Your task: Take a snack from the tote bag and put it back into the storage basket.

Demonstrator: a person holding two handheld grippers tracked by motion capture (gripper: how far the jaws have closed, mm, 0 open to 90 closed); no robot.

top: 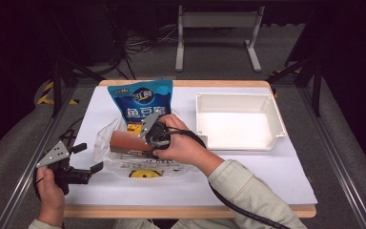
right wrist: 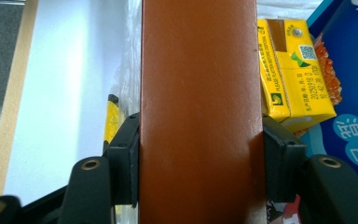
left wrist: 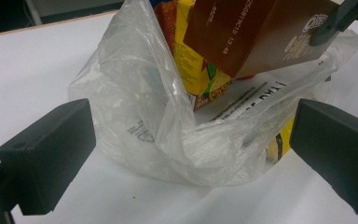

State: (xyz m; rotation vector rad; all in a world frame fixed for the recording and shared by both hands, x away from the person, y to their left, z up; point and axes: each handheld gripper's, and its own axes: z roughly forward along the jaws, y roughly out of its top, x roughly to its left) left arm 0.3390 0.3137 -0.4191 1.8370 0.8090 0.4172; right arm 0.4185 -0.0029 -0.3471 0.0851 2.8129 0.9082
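**Brown carton held over the plastic bag**

The right gripper, in the person's right hand, grips a brown carton by one end, its jaws pressed on the carton's sides. The carton lies level above a clear plastic bag spread on the white table. Just beyond the bag a blue snack pouch stands up, its lower part behind the hand. To the right, apart from the bag, sits a white tray. At the near left edge the left gripper rests with its jaws spread wide, pointing toward the bag, held by the left hand.
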